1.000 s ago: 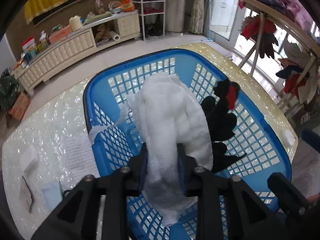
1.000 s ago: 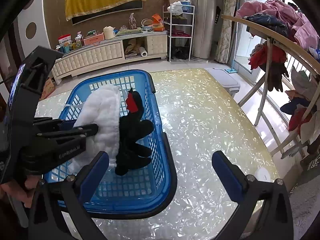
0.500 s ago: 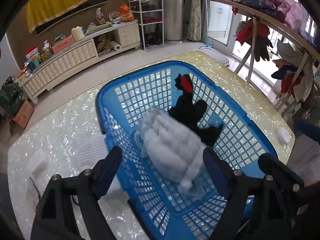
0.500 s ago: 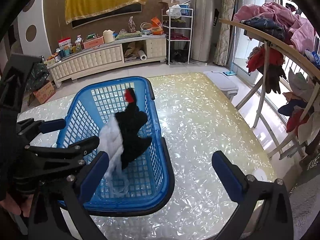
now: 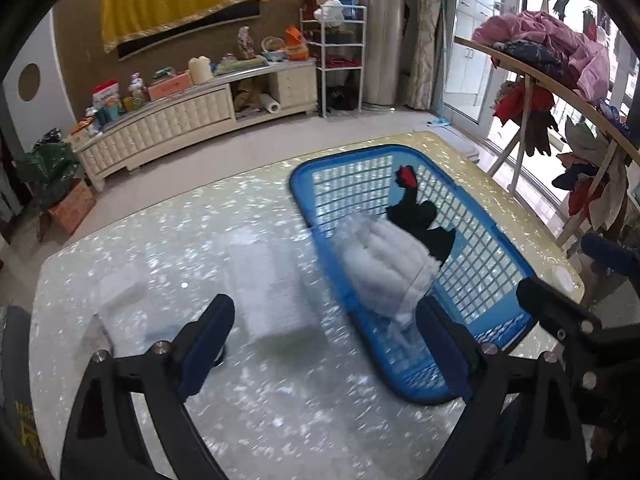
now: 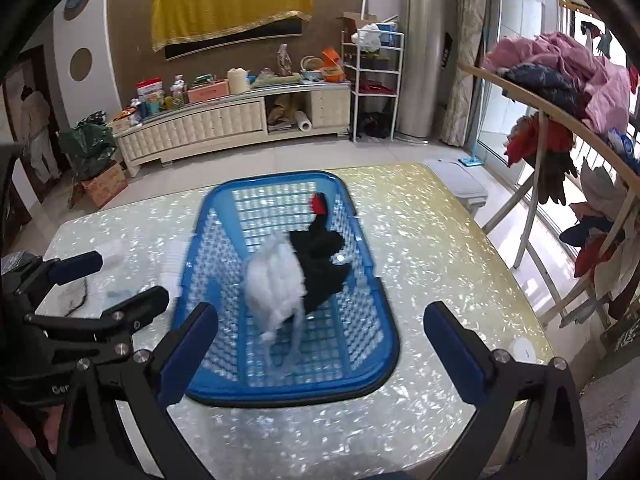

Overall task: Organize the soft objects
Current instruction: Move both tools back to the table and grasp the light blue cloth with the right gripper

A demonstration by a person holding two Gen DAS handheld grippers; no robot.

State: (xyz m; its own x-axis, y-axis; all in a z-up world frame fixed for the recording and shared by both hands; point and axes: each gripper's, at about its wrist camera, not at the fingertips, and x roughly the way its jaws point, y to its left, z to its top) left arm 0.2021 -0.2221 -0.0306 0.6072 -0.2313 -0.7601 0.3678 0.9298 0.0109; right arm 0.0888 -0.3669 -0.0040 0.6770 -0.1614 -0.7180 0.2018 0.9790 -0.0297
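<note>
A blue mesh basket (image 5: 320,178) stands on the pearly table; it also shows in the right wrist view (image 6: 362,380). Inside lie a fluffy white cloth (image 5: 380,268) (image 6: 278,280) and a black soft toy with a red patch (image 5: 420,216) (image 6: 320,264). My left gripper (image 5: 328,348) is open and empty, above the table just left of the basket's near corner. My right gripper (image 6: 320,356) is open and empty, above the basket's near end. White folded cloths (image 5: 268,280) (image 5: 118,292) lie on the table left of the basket.
A clothes rack with hanging garments (image 6: 560,92) stands to the right of the table. A small white round object (image 6: 522,350) sits near the table's right edge. A low cabinet (image 5: 192,120) and a shelf (image 6: 374,80) stand across the floor beyond.
My left gripper opened and let the white cloth drop into the basket, then drew back and to the left. The right gripper stayed open and shifted slightly toward the basket.
</note>
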